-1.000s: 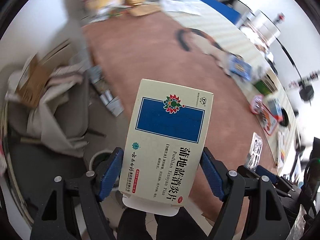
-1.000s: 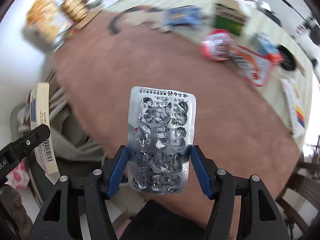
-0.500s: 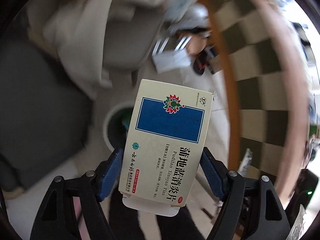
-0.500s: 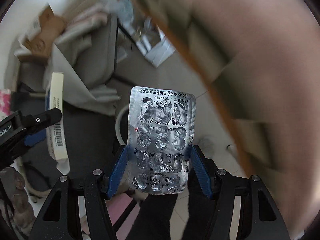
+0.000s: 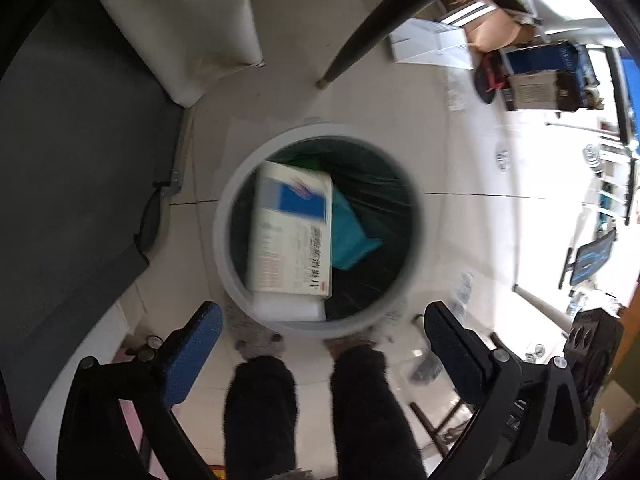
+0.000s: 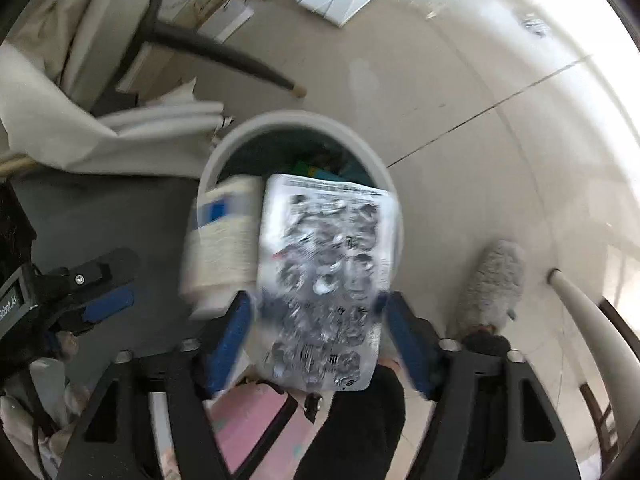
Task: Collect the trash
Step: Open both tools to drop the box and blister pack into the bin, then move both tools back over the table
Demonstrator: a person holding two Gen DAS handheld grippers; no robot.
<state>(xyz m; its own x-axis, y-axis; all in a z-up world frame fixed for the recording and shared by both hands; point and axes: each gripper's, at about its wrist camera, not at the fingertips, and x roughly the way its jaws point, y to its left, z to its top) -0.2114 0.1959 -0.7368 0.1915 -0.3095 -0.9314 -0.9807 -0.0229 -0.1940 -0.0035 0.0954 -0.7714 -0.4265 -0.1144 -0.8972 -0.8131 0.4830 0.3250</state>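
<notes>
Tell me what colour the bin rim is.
The round bin's rim is white or pale grey, clearest in the left wrist view.

Cream medicine box (image 5: pixel 292 232) with blue panel; silver foil blister pack (image 6: pixel 326 280), black print; white-rimmed bin (image 5: pixel 224 240), dark liner; blue gripper pads (image 5: pixel 192 354).

A lived-in home room with a pale tiled floor (image 5: pixel 460 216): a round white bin (image 5: pixel 316 328) stands just ahead of the jaws, beyond it a chair leg (image 5: pixel 360 36), draped cloth (image 6: pixel 60 128), cardboard boxes (image 5: pixel 496 28), and a fluffy slipper (image 6: pixel 492 284) beside them
</notes>
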